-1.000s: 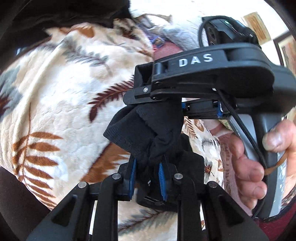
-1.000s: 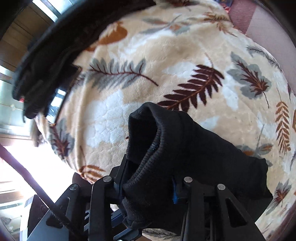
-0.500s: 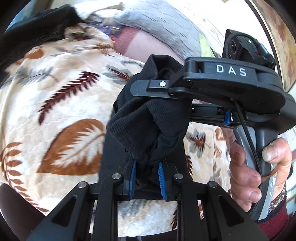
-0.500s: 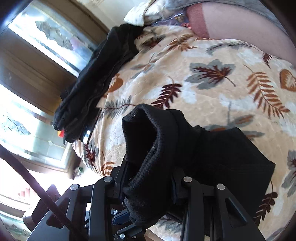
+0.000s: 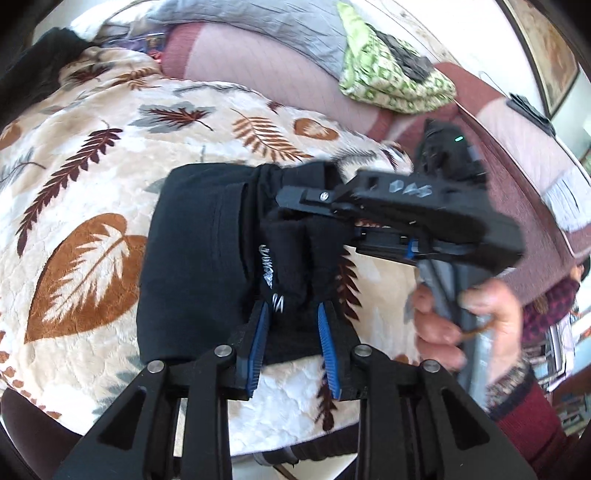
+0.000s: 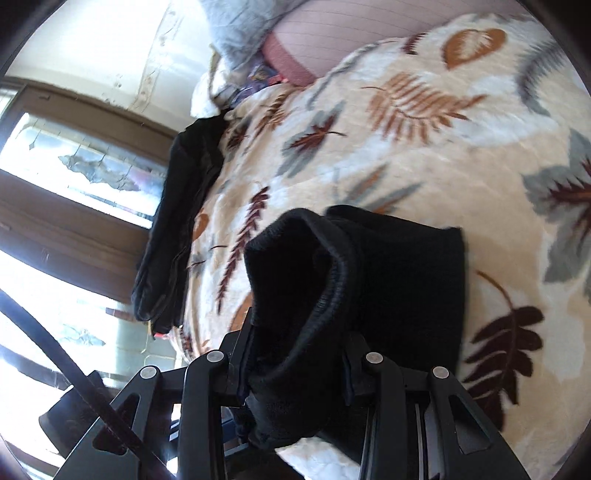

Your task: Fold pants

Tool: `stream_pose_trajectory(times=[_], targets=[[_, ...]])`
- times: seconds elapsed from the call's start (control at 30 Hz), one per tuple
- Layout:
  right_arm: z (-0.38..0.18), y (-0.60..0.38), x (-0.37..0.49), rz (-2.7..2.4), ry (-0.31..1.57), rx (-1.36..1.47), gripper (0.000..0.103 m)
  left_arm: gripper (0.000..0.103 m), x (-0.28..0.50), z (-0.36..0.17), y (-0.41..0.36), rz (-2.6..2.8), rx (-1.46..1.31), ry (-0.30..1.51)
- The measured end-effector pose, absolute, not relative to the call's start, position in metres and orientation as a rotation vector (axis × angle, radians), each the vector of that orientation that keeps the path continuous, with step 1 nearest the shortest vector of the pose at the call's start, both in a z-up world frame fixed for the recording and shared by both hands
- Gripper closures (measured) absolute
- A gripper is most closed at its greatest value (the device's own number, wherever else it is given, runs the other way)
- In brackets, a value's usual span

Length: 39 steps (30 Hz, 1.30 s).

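Observation:
The black pants (image 5: pixel 192 266) lie as a folded bundle on the leaf-print blanket (image 5: pixel 92 184). My left gripper (image 5: pixel 291 332) has a bunched fold of them between its blue pads (image 5: pixel 258 332), and its jaws are opening. My right gripper (image 5: pixel 310 218) reaches in from the right in a person's hand (image 5: pixel 461 325) and pinches the bundle's far edge. In the right wrist view the right gripper (image 6: pixel 295 354) is shut on a thick ribbed edge of the pants (image 6: pixel 406 280), which stands up in a loop over the blanket (image 6: pixel 443 129).
A pile of dark garments (image 6: pixel 177 229) lies along the blanket's far-left edge by the window. Beyond the blanket runs a maroon sofa back (image 5: pixel 266 74), with a grey pillow (image 5: pixel 266 26) and a green patterned cloth (image 5: pixel 391 77) on it.
Both grippers have swung across the blanket with the pants and rolled. The bundle now rests flatter on the blanket. The left pads stand wider apart than before.

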State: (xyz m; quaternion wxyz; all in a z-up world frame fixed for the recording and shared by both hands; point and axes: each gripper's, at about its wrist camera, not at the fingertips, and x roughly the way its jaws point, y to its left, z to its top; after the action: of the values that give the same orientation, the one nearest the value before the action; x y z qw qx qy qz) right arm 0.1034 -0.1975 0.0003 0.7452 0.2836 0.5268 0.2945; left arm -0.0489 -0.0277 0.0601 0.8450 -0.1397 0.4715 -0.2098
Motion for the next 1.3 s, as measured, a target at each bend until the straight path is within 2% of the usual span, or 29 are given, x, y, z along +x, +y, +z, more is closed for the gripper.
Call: stream_pose_trajectory(times=[0.07,0.17,0.2,0.43,0.57,0.8,0.9,1.07,1.2,1.3], targets=[[-0.007,-0.209,0.1,0.561,1.144,0.576,0.054,0.068,-0.054,0.065,-0.024,-0.465,-0.298,0.99],[-0.015,-0.228,0.097,0.484,1.138,0.561,0.051,0.055,-0.061,0.072,-0.011,-0.46,-0.317,0.964],[-0.014,-0.237,0.095,0.465,1.125,0.573,0.051,0.054,-0.065,0.075,-0.005,-0.441,-0.32,0.953],[0.037,-0.269,0.069,0.436,0.896,0.656,0.051,0.054,-0.049,0.072,0.036,-0.286,-0.362,0.951],[0.046,-0.24,0.069,0.687,0.888,0.802,0.051,0.054,-0.047,0.065,0.047,-0.249,-0.386,0.969],[-0.005,-0.188,0.072,0.692,1.053,0.764,0.051,0.053,-0.05,0.06,0.05,-0.23,-0.37,0.98],[-0.028,-0.213,0.061,0.588,1.056,0.727,0.054,0.052,-0.048,0.057,0.05,-0.234,-0.358,0.984],[-0.065,-0.259,0.048,0.593,1.035,0.959,0.056,0.052,-0.031,0.056,0.034,-0.28,-0.363,0.996],[-0.067,-0.261,0.044,0.601,1.019,0.968,0.056,0.052,-0.025,0.058,0.006,-0.335,-0.284,0.962],[-0.065,-0.26,0.038,0.6,1.011,0.948,0.056,0.052,-0.021,0.032,-0.002,-0.297,-0.231,1.019]])
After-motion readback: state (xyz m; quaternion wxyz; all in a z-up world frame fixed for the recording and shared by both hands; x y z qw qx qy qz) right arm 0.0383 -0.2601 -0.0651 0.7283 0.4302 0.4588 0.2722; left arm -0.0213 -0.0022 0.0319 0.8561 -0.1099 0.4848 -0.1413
